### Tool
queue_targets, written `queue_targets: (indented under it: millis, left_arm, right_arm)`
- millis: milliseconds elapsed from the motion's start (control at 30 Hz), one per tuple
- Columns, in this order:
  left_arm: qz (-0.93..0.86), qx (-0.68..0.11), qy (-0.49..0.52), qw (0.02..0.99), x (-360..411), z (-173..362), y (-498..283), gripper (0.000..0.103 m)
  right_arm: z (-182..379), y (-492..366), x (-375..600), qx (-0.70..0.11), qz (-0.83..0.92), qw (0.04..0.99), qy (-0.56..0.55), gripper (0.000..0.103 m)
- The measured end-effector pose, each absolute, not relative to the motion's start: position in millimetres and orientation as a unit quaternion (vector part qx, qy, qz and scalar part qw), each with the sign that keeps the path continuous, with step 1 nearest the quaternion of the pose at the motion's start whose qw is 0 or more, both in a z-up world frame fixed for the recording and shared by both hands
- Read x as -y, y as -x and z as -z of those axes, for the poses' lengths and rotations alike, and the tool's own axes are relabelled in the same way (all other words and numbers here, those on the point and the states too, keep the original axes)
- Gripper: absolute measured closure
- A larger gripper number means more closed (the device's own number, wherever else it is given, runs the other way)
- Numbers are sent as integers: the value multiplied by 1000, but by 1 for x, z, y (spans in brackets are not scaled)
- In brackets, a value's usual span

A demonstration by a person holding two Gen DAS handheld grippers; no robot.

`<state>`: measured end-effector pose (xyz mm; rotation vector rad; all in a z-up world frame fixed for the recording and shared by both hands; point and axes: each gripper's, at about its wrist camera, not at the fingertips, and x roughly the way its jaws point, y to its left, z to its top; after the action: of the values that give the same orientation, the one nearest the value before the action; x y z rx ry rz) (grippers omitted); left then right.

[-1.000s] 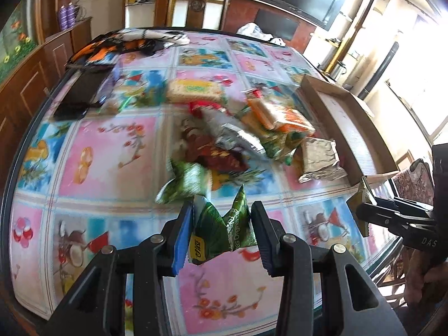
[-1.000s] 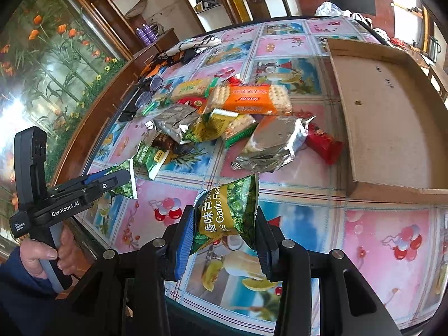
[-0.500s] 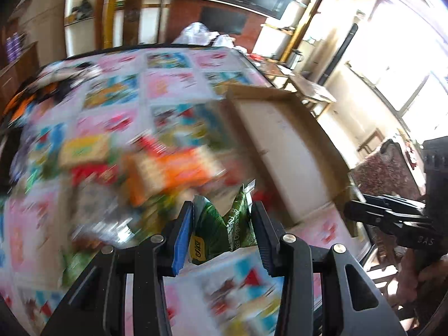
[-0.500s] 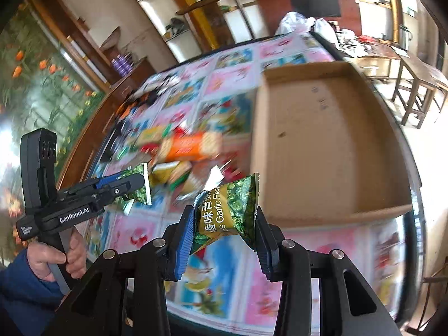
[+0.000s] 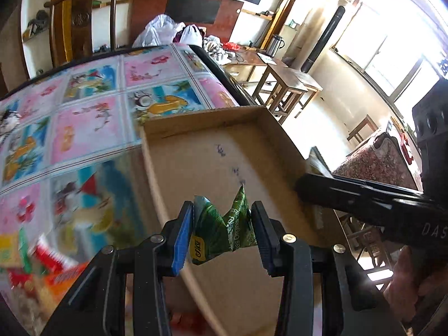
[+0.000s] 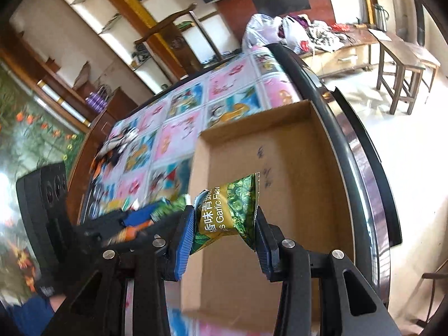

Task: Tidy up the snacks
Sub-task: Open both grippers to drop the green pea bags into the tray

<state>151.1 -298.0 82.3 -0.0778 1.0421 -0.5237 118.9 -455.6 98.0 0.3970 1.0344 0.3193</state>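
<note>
My left gripper is shut on a small dark green snack packet, held above the near part of a shallow cardboard box. My right gripper is shut on a green and gold garlic pea packet, over the same cardboard box. Nothing lies on the visible floor of the box. In the left wrist view the right gripper reaches in from the right over the box's far wall. In the right wrist view the left gripper shows blurred at the left.
The box lies near the right edge of a table covered with a colourful picture cloth. A blurred heap of snack packets lies left of the box. Wooden stools and a chair stand beyond the table.
Both grippers have swung to the right with their packets, from over the snack heap to over the cardboard box. Their grips have not changed.
</note>
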Motion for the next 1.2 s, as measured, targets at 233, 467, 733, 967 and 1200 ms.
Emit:
queue_targets:
  millis: [233,467,733,967,1200]
  left_arm:
    - [221,-515,27,828,320,-53,-194,62]
    - [201,-530,31,824,323,-34,-211,62]
    - [192,-529,32,826,324,-28,-215,60]
    - [189,-524,23,830,325,-29,-215,57]
    - [184,-518,24,835,321,-36,-211,45]
  right_arm:
    - [-65,-192,462,-513,-128,829,-181,60]
    - [-38,-234,465,-536,-115,815,-187,60]
    - [-22,-253,457,-551,-115,807,-180,59]
    - [-15,-258,455,-557,-113,804,-176,54]
    - [-20,-257,457,-548,-110,809,-178,39]
